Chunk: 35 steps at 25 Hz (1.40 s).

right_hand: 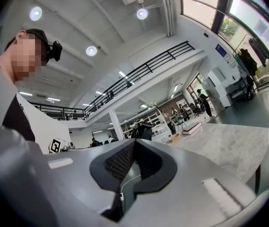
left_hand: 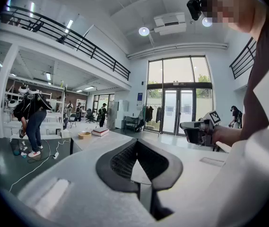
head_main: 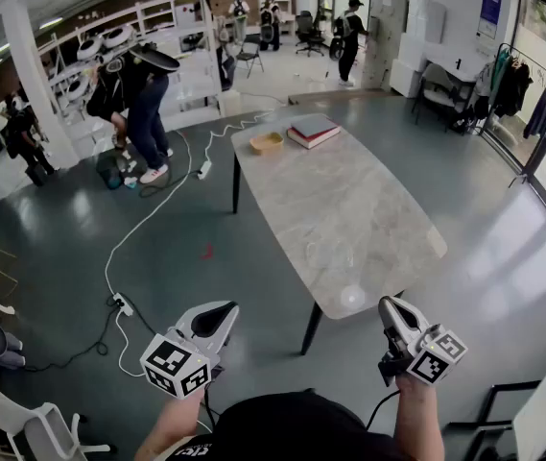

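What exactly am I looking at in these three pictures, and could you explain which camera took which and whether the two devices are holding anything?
There is no robot here: a person holds a two-jaw gripper in each hand. The head view comes from a camera on the person's head, looking down on the left gripper and the right gripper; the cubes with square markers are parts of them. The other two pictures come from a camera riding on each gripper, looking along its jaws. In both, the jaws are together with nothing between them. Ahead stands a stone-patterned table, with a book and a small tan bowl at its far end. Neither gripper touches the table.
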Available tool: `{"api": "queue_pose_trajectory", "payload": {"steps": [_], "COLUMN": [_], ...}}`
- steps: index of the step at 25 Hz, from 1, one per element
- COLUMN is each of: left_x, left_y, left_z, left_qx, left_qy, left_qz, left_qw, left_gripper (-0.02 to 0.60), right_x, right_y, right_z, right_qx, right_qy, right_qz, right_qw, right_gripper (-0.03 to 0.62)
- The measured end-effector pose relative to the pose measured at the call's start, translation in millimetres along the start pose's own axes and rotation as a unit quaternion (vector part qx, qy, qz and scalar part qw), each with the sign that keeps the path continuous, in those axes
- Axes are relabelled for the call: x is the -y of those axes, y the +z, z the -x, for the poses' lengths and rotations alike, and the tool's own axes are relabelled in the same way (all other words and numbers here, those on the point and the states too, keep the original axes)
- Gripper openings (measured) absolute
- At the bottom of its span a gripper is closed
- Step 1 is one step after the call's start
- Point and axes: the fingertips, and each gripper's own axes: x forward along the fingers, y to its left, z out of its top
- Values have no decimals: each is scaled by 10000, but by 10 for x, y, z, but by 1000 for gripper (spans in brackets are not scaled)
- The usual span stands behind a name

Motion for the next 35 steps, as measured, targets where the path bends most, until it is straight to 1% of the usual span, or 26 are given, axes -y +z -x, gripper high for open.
{"api": "queue_pose_trajectory", "payload": {"steps": [10,17,24,28,31,35], "left_x": [196,341,495,391,223,-8], "left_y": [35,4,-190,-279,-281,-262], "left_z": [-269,-474,-597,-663,-728,-851], "left_qx": [-36,-48,-105,-208,-195,-191], "left_qy": [-21,67,153,190,215,140], "left_qz": [32,180,415,537,556,559], "left_qw": [10000,9998,9990,9982,9980,9982], "left_gripper": [5,5,5,5,5,5], "right_x": [256,389,629,748,806,834], "right_y": [82,220,21,10,-12,-36], "right_z": [105,283,407,307,112,-214], "right_qx": [28,185,-289,-325,-350,-401], "right_qy": [68,453,452,410,409,454], "right_qz": [-108,-338,-443,-509,-517,-512], "right_qw": [9999,9982,9976,9973,9972,9969], "right_gripper": [-6,-5,-5,-5,-5,-5]}}
